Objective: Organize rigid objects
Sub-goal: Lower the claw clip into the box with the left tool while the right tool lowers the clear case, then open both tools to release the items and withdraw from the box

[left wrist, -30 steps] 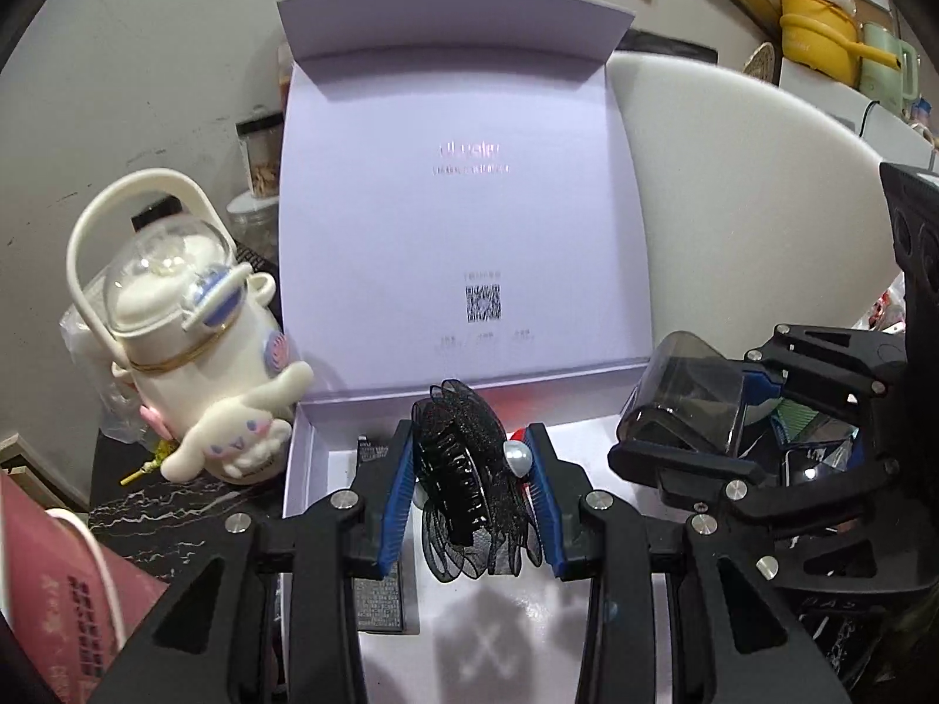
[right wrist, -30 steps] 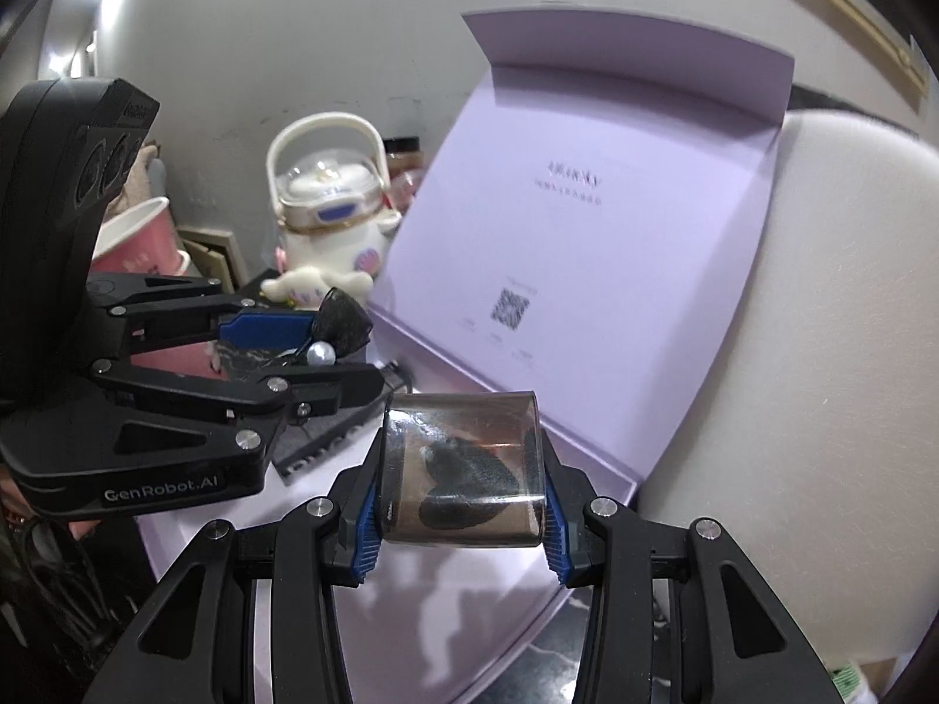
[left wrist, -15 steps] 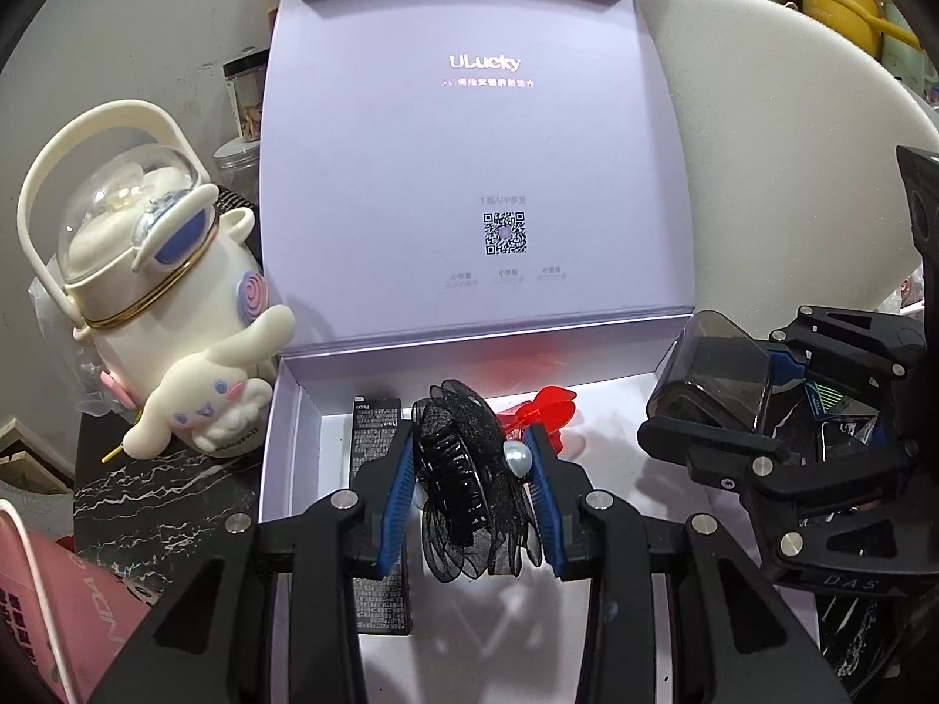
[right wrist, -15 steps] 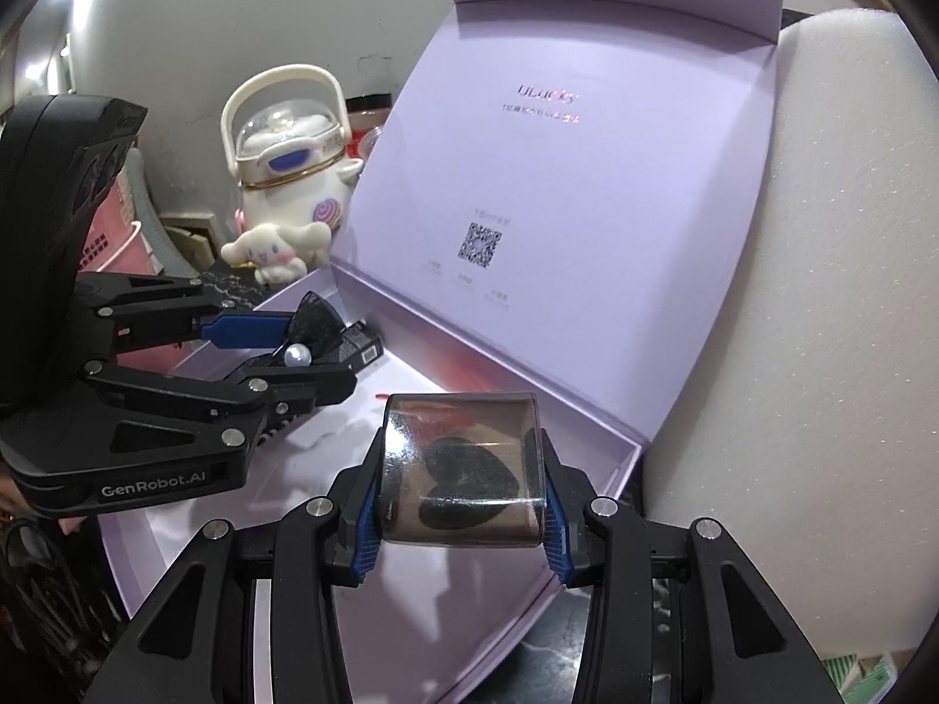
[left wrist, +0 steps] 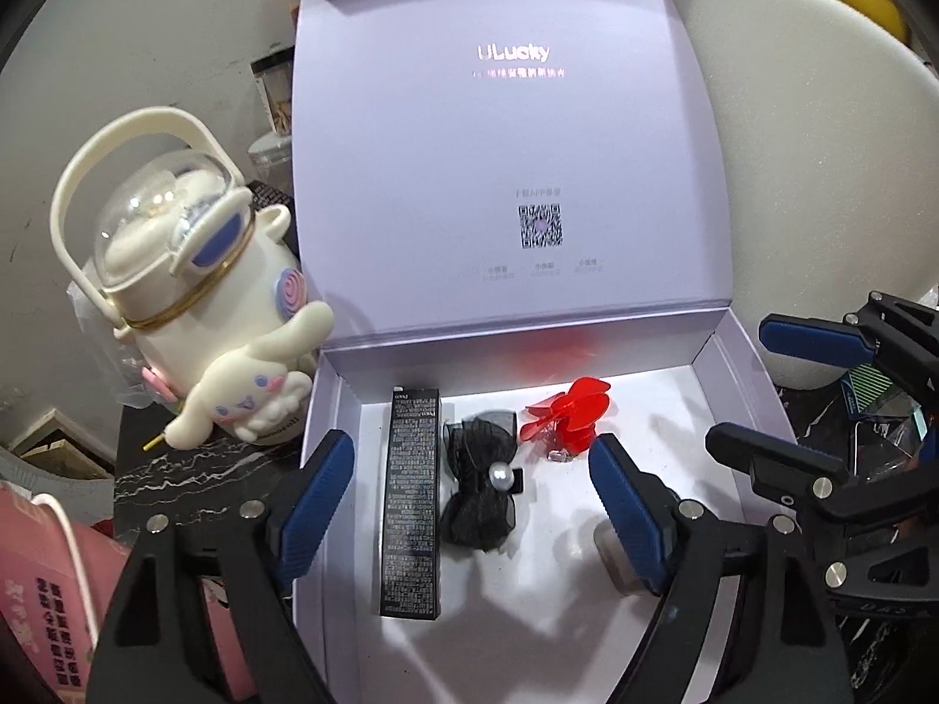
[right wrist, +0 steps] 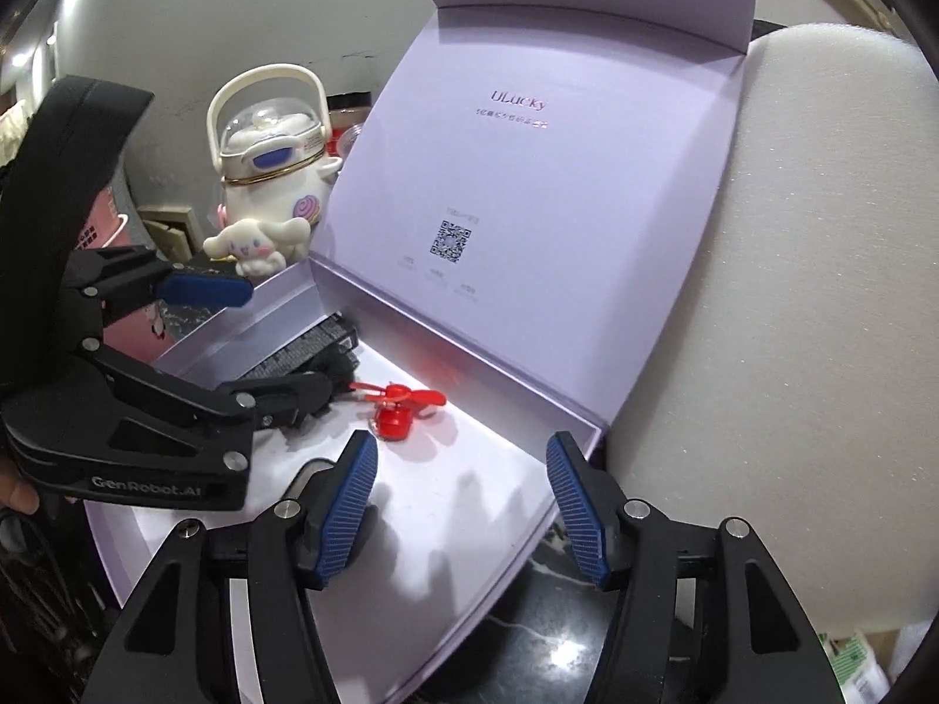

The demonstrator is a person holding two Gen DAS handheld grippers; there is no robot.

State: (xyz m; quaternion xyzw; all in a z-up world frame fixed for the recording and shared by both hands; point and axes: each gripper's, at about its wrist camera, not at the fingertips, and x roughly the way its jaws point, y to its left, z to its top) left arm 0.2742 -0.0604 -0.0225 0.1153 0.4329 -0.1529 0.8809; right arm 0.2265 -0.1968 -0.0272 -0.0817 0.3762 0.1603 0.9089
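Note:
An open lilac box (left wrist: 713, 387) holds a long black carton (left wrist: 411, 498), a black lace hair clip with a pearl (left wrist: 481, 484) and a small red fan (left wrist: 566, 419). My left gripper (left wrist: 469, 504) is open above the clip, not touching it. A grey translucent case (left wrist: 613, 554) lies on the box floor, mostly hidden behind my left gripper's right finger. My right gripper (right wrist: 460, 504) is open and empty over the box's right side (right wrist: 516, 469). The red fan (right wrist: 396, 408) lies ahead of it.
A cream cartoon kettle (left wrist: 188, 293) stands left of the box. A white foam block (left wrist: 792, 146) stands behind and to the right. A pink bag (left wrist: 41, 586) sits at the lower left. Small clutter (left wrist: 880, 410) lies right of the box.
Both grippers have opened. The hair clip left my left gripper and lies in the box; the grey case left my right gripper. Both cameras tilted down toward the box floor.

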